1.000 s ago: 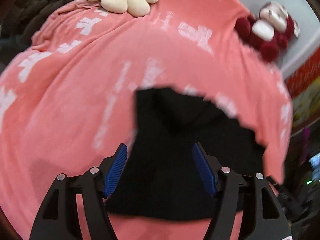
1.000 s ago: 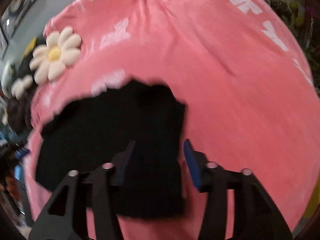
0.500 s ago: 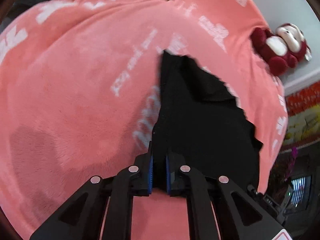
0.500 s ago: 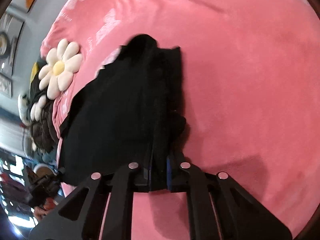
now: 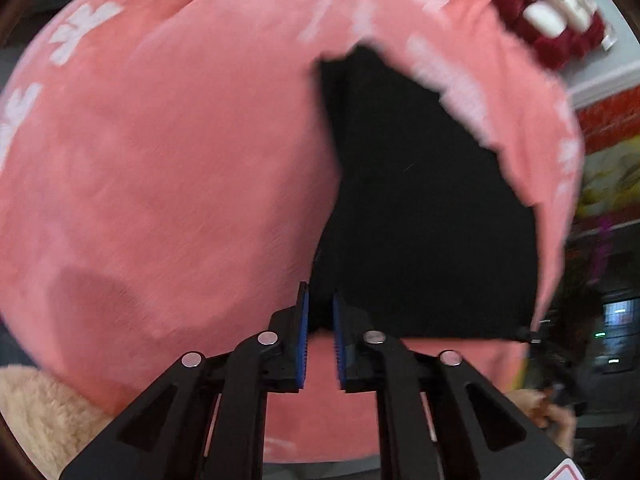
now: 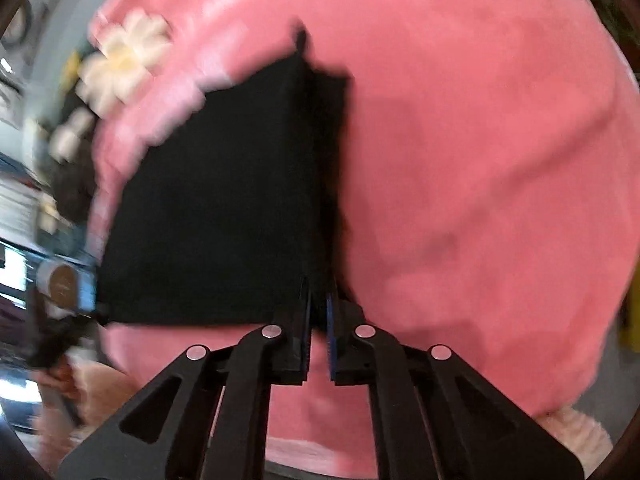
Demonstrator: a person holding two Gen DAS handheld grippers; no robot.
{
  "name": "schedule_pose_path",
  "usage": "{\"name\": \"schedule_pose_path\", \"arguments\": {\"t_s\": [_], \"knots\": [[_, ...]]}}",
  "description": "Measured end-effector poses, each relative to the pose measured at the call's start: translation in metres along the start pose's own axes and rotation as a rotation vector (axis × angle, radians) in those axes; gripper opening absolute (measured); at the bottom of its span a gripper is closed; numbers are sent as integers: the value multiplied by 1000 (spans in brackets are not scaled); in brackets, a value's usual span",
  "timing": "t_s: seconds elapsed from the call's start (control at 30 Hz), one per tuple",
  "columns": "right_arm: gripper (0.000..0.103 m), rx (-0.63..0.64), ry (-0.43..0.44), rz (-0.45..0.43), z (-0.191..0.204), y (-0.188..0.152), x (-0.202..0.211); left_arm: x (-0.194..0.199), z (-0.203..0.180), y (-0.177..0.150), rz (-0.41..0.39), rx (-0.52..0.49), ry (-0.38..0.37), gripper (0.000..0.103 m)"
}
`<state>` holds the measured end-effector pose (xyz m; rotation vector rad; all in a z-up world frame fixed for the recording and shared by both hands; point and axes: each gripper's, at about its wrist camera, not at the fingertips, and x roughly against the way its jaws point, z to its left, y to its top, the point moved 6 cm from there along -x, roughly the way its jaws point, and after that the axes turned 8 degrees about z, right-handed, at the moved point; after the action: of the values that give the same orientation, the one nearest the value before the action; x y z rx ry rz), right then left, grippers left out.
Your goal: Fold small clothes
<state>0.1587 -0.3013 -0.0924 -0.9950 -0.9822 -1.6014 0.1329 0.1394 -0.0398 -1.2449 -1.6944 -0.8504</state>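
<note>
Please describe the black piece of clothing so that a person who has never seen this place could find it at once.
Look for the large pink blanket with white print that covers the whole surface. On it lies the black garment, a flat dark piece; the left gripper and the right gripper each pinch its near edge. It is the only black cloth on the pink; the white flower cushion sits beyond it.
</note>
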Motion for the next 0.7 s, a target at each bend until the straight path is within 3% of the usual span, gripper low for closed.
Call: {"name": "schedule_pose_path", "arguments": {"t_s": [0.07,0.1,0.17,0.23,0.27,0.4,0.43,0.47,0.53,0.67,0.7], "knots": [[10,-19,10,-45,2,4,10,5,0,-2,-46,0,39,15],[10,-19,27,-84,5,7,19,10,-4,0,-66,-4,37,22],[10,11,25,-160,16,17,38,31,-19,7,-159,-40,59,28],[10,45,27,-187,31,29,45,45,-40,16,-223,-96,83,44],[10,67,36,-192,37,32,45,44,-49,22,-236,-108,80,47],[13,106,-48,-216,50,72,32,10,-67,34,-184,-151,126,48],[22,84,-54,-222,46,85,30,-5,-63,35,-161,-145,173,48],[42,61,-62,-229,41,98,28,-12,-60,34,-141,-138,188,48],[54,49,-87,-255,29,123,28,-27,-47,30,-101,-82,199,49],[53,84,-111,-231,36,168,11,-28,-27,23,-108,-32,175,52],[42,92,-92,-209,38,173,4,-29,-26,22,-108,-32,174,52]]}}
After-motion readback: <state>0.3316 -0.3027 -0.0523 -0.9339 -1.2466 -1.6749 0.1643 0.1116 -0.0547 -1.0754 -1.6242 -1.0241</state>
